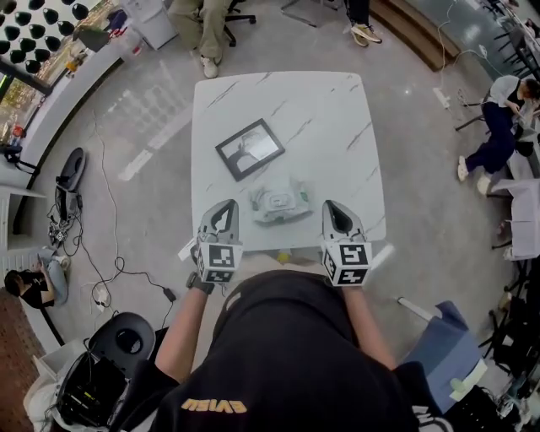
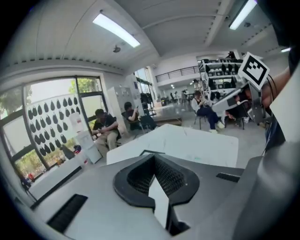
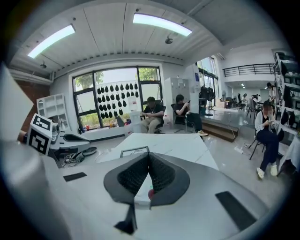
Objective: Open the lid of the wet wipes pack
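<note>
The wet wipes pack (image 1: 278, 204), white with a pale green lid, lies flat near the front edge of the white marble table (image 1: 329, 118). Its lid looks closed. My left gripper (image 1: 224, 208) hovers just left of the pack and my right gripper (image 1: 332, 207) just right of it; neither touches it. Both are shut with nothing held. In the left gripper view the shut left gripper (image 2: 153, 157) points over the table (image 2: 197, 145), and the right gripper (image 2: 243, 89) shows at upper right. In the right gripper view the right gripper (image 3: 149, 155) hides the pack.
A dark picture frame (image 1: 250, 149) lies on the table behind the pack. A small yellow-green thing (image 1: 284, 255) sits at the table's front edge. People sit beyond the far edge (image 1: 202, 25) and at the right (image 1: 498, 126). Cables and gear (image 1: 72, 219) lie on the floor at left.
</note>
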The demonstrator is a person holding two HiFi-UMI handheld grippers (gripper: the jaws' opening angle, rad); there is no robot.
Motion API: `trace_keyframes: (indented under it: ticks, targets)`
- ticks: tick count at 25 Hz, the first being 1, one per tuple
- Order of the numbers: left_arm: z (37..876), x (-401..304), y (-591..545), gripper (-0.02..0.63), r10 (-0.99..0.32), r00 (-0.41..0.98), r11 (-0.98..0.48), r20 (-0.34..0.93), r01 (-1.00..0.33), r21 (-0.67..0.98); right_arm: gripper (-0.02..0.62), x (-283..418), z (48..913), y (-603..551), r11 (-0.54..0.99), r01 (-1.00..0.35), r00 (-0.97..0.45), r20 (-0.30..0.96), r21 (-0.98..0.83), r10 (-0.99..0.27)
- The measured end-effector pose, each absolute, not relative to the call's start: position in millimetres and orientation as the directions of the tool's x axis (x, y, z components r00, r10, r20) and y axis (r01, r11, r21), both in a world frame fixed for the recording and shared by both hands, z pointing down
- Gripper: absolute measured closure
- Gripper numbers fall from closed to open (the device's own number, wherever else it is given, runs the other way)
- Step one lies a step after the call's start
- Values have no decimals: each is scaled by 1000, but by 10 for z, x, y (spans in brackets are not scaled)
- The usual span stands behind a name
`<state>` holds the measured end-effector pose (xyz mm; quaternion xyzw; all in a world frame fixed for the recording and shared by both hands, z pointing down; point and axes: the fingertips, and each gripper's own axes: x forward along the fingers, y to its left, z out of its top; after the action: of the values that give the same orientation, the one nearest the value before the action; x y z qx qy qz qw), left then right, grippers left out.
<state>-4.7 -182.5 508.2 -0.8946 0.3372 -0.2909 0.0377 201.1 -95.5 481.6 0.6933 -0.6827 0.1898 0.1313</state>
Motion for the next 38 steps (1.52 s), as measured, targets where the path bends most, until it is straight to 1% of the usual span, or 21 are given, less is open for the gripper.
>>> trace_keyframes:
  ticks: [4, 6, 10, 18, 24, 29, 36, 38]
  targets:
    - [4570, -108, -1960, 591, -668, 632, -735, 393, -645, -210, 594, 2054, 4532, -983, -18, -1000, 9, 379, -22, -925]
    - [4423, -94, -2020, 591, -693, 630, -716, 350, -658, -233, 594, 2050, 4448, -1040, -2, -1000, 2, 350, 0, -937]
    - [4206, -43, -2069, 591, -711, 631, -702, 310, -662, -263, 594, 1980, 4283, -1118, 34, -999, -29, 315, 8, -949]
    - [3968, -42, -2107, 591, -713, 642, -700, 281, -674, -236, 594, 1945, 4122, -1220, 52, -998, -45, 276, 20, -960]
    - [3914, -121, -2090, 591, -733, 630, -680, 256, -683, -266, 594, 1895, 4068, -1219, 66, -997, -56, 263, 28, -963]
    - [3877, -126, -2074, 591, -732, 632, -681, 253, -682, -266, 594, 1863, 4044, -1202, 71, -997, -60, 265, 32, -962]
    - [3900, -51, -2041, 591, -705, 653, -707, 276, -672, -218, 594, 1898, 4080, -1161, 59, -998, -46, 275, 38, -960]
    - [3890, -25, -2043, 591, -704, 653, -709, 279, -665, -232, 594, 1916, 4082, -1154, 53, -998, -40, 278, 39, -960]
